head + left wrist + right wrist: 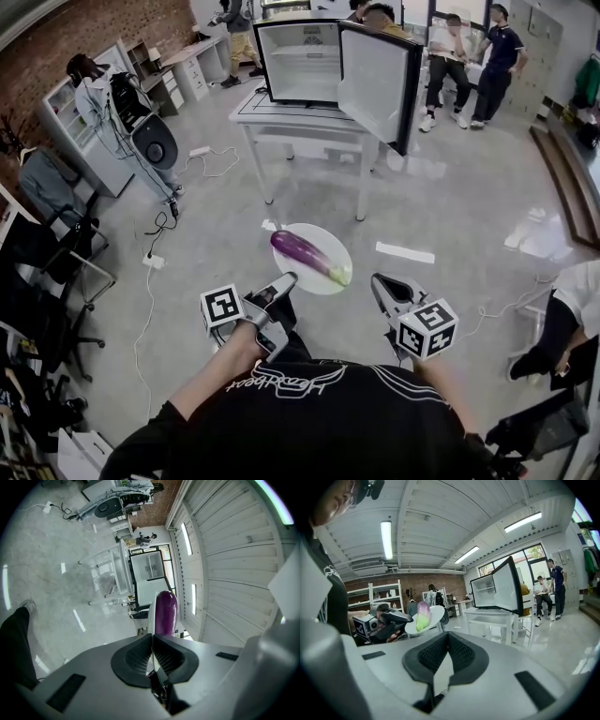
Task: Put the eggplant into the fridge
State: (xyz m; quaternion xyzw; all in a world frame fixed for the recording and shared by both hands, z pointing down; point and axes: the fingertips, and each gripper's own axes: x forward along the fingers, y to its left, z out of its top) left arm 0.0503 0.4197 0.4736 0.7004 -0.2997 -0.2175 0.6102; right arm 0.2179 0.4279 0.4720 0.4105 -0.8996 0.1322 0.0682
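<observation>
The one eggplant [309,256] lies on one white plate [323,237], held above the floor, well apart from the one open fridge [300,61] on its single table [291,112], with the left gripper [286,278] clamped on the plate's rim and the right gripper [378,281] closed on nothing, just beside the plate.

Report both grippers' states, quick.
Left gripper: closed on the rim of the white plate carrying the eggplant.
Right gripper: closed, nothing between its jaws.
</observation>
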